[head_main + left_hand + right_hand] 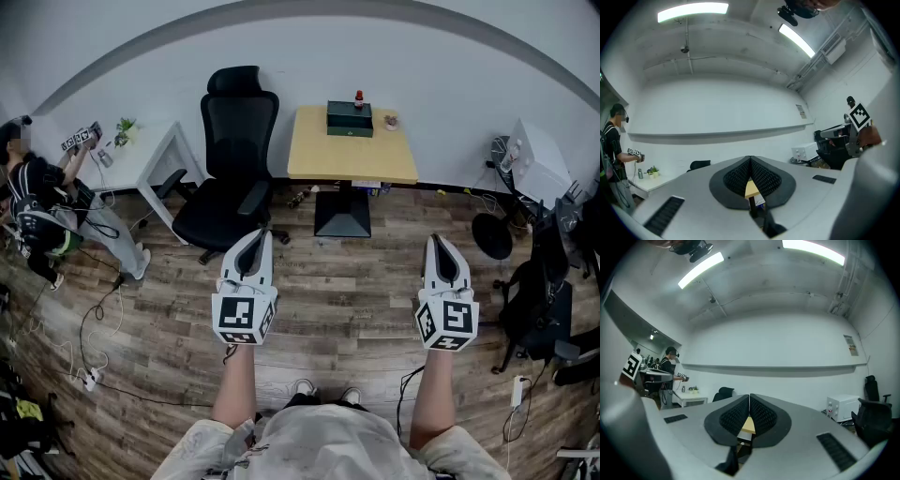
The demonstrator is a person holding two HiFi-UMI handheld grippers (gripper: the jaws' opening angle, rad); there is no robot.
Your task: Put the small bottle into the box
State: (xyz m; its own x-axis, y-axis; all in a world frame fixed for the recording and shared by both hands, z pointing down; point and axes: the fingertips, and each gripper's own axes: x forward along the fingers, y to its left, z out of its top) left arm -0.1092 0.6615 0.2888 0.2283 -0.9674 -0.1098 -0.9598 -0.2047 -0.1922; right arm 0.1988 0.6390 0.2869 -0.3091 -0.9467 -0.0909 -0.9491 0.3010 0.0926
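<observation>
**A:** Since neither gripper had anything to hold, how were the jaws found?

**B:** The left gripper (253, 246) was seen closed, its pads met at the tips with nothing between them. The right gripper (441, 251) was closed and empty in the same way. Both were held level and side by side, aimed at the table (319, 161). This is judged to be a carrying pose for the approach, since no reach was possible from so far off.

**A:** And where was the bottle placed?

**B:** The bottle (358, 98) was seen upright at the far edge of the box (350, 120), towards the back of the table. Whether it stood on the box or just behind it could not be told. It was well apart from both grippers, so the task is judged not yet begun.

**A:** What was counted?

**B:** Two grippers, one bottle, one box and one table were counted. One small item (390, 120) was noted just right of the box, too small to be named. One chair (234, 150) was set at the table's left. One person (37, 202) was seen far to the left, by a desk (150, 157).
</observation>
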